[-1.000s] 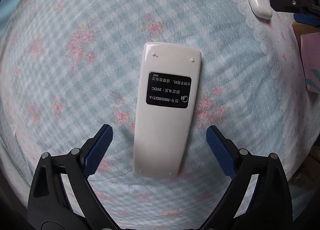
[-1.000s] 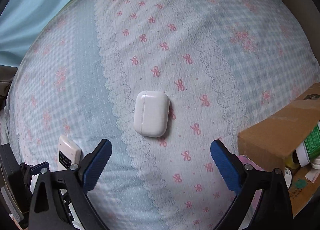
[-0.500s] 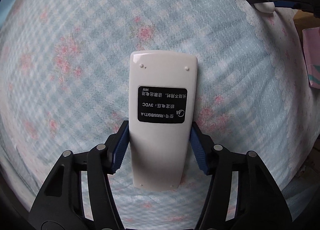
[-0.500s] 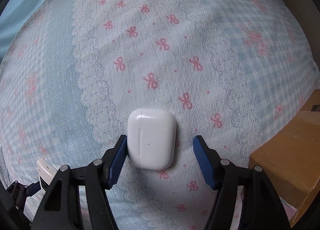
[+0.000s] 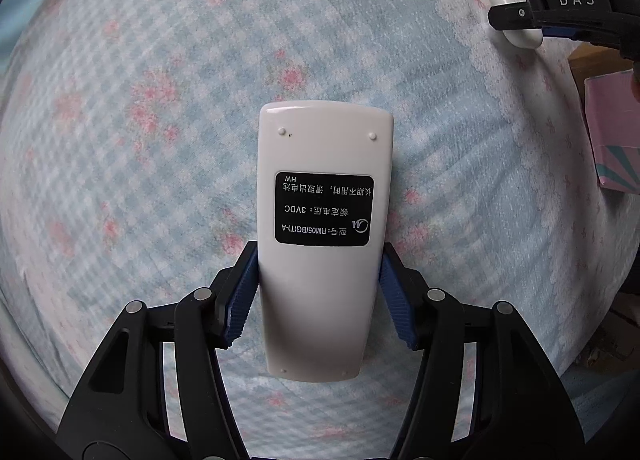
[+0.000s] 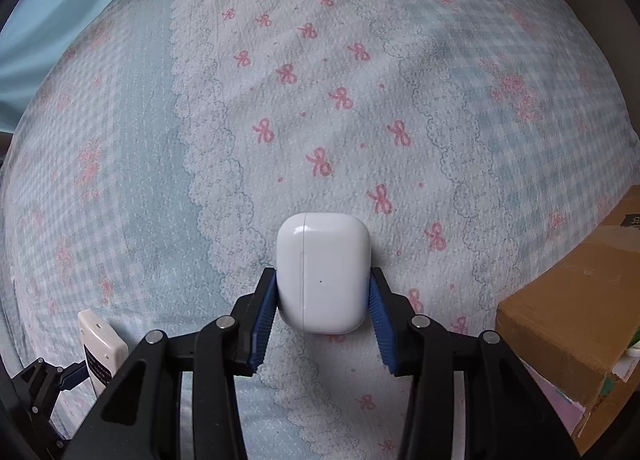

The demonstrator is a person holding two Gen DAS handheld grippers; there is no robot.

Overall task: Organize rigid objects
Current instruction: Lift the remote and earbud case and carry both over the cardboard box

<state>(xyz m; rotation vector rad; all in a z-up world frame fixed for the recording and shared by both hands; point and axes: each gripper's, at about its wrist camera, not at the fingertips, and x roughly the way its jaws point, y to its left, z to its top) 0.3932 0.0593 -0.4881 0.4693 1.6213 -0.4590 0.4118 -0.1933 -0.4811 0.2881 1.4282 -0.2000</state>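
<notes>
A white remote control (image 5: 320, 220) lies face down on the bedspread, its black label up. My left gripper (image 5: 318, 284) is shut on the remote, blue pads pressed on both its long sides. A white earbuds case (image 6: 323, 272) sits on the bow-patterned strip of the bedspread. My right gripper (image 6: 322, 300) is shut on the case, pads touching both sides. The case (image 5: 516, 16) and right gripper (image 5: 576, 12) also show at the top right of the left wrist view. The remote (image 6: 100, 348) and left gripper (image 6: 44, 392) show at the lower left of the right wrist view.
A blue checked bedspread (image 6: 320, 80) with pink flowers and bows covers the bed. A brown cardboard box (image 6: 568, 316) stands at the right edge, with a green item inside. A pink box (image 5: 612, 132) lies at the right of the left wrist view.
Both grippers moved forward and closed: the left on the remote, the right on the earbuds case. Both were open a second ago.
</notes>
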